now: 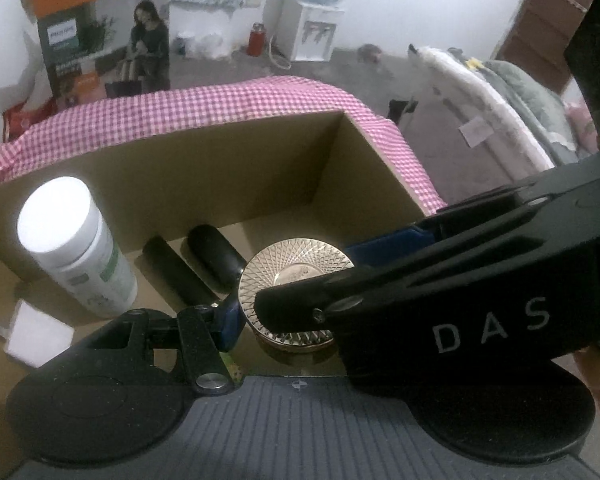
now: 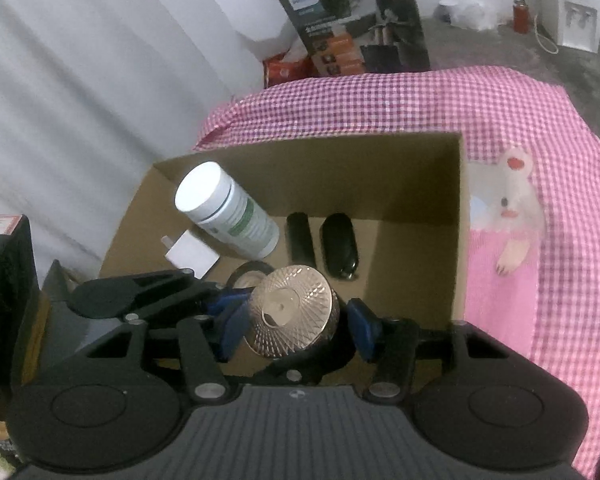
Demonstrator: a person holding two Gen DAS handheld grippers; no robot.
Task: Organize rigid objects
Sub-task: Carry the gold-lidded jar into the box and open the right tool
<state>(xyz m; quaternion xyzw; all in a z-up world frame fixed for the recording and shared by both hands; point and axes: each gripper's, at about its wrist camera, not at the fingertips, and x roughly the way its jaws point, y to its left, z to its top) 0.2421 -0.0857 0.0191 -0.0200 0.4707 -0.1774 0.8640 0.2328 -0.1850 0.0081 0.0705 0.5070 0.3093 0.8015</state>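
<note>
Gold jar going into the cardboard box

Left claw grasps the gold jar; right claw, released, straddles it. Next: lower, release near the box front wall.

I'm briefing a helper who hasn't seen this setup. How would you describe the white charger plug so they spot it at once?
Find the open cardboard box on the pink checked cloth. On its floor, at the left end, lies a white bottle on its side. The charger plug lies just in front of it: a small flat white block with metal prongs, unlike the round bottle and the two black items.
</note>
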